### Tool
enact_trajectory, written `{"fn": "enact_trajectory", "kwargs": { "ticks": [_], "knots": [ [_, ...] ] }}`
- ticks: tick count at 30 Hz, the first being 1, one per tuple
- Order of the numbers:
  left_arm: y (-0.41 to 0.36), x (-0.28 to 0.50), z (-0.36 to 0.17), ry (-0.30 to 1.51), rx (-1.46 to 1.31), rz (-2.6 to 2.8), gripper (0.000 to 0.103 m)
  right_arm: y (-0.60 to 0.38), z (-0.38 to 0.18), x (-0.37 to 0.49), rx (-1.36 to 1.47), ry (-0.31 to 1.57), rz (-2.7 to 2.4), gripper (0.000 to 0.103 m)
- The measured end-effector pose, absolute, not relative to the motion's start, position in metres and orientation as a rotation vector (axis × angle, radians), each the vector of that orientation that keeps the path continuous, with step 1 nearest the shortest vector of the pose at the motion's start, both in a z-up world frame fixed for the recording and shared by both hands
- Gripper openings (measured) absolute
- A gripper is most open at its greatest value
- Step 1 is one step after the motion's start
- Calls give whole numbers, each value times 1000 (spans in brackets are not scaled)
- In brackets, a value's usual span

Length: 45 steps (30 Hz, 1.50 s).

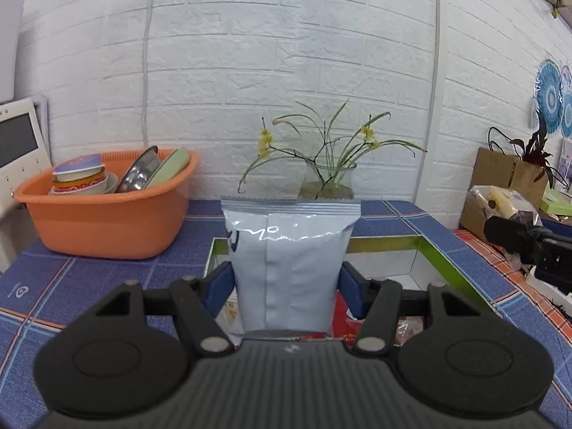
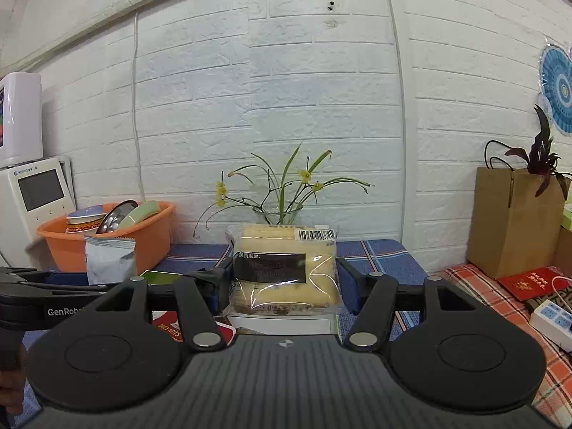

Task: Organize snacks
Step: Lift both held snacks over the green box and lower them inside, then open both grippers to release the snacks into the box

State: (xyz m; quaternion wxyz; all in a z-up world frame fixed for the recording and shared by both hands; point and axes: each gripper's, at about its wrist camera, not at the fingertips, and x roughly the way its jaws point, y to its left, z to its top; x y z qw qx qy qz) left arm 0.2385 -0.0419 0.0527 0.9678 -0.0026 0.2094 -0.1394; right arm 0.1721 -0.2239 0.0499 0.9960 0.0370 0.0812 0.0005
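White brick-pattern wall (image 1: 221, 71) backs a counter spread with a blue checked cloth (image 1: 107, 271). At the far left sits an orange basin (image 1: 107, 211) stacked with bowls and a steel plate; a glass vase (image 1: 329, 178) of thin green stems and small yellow flowers stands at the far middle, its lower part hidden behind the packet in front of it.

The left gripper (image 1: 286, 279) is clamped on a pale silver-grey snack bag (image 1: 287, 264), held upright with its crimped top edge up. Both blue pads press the bag's sides, and its bottom edge drops out of sight behind the gripper body. Beneath it is a tray with a green rim (image 1: 386, 243); red and white packets inside are mostly covered, their print too cut off to read from this side.

The right gripper (image 2: 282, 282) is closed on a clear-wrapped yellow cake (image 2: 286, 268), upright, with a barcode at its top right and a black label whose text is too blurred to read. The left finger touches the wrapper; whether the right finger touches it I cannot tell. In the right wrist view the silver bag shows again at the left, in front of the basin. A brown paper bag (image 2: 511, 221), a red envelope (image 2: 529, 282) and a white power strip (image 2: 554, 321) sit on the orange plaid cloth at the right.
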Motion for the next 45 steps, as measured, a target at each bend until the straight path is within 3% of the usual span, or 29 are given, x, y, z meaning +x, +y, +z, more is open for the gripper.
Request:
{"fn": "enact_trajectory", "kwargs": {
  "ticks": [8,25,33,39,40,45],
  "knots": [
    [-46,248,35,475,-3,-313,59,-219,16,194,133,265,64,96],
    [-40,232,49,347,-33,-266,59,-209,3,186,56,104,-17,99],
    [-47,239,37,374,-19,-280,60,-212,-10,201,91,188,-27,103],
    [-47,238,37,335,-16,-268,87,-217,-12,202,129,184,-32,103],
    [-47,238,38,335,-15,-264,100,-217,-11,201,129,175,-29,103],
    [-47,238,40,336,-10,-261,103,-218,-5,195,131,132,-19,103]
  ]
}}
